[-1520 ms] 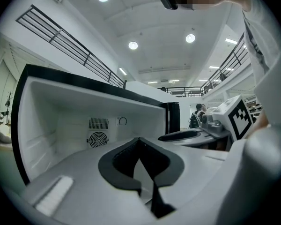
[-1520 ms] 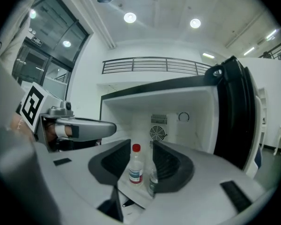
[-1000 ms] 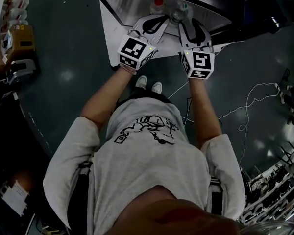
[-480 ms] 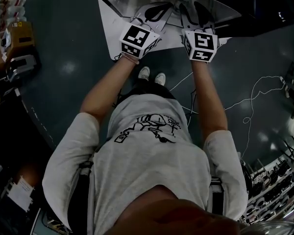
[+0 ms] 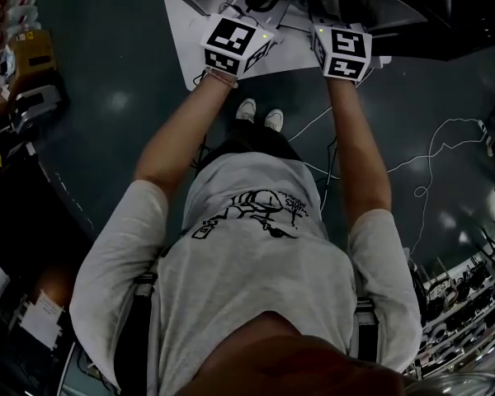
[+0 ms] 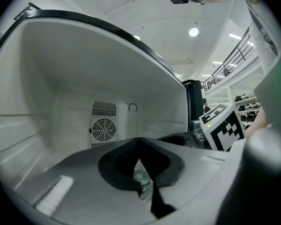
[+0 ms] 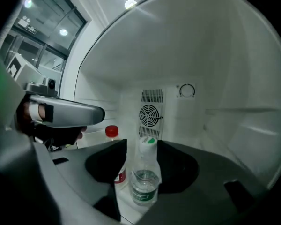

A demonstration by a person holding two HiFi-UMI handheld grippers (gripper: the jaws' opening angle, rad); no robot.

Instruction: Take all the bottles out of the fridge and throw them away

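white fridge (image 7: 225, 78), dark floor (image 5: 107, 73) in head view only, left tongs (image 6: 139, 141) together, right tongs (image 7: 143, 146) just opening, apart round a bottle (image 7: 144, 182), red-capped bottle (image 7: 112, 131) to their left

head view steeply down over the person (image 5: 256, 254); both gripper views close inside the same fridge (image 6: 75, 78)

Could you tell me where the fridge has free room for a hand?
Free: between the green-capped bottle and the right wall, and above both caps up to the ceiling. Crowded: left of centre, where the red-capped bottle stands just behind.
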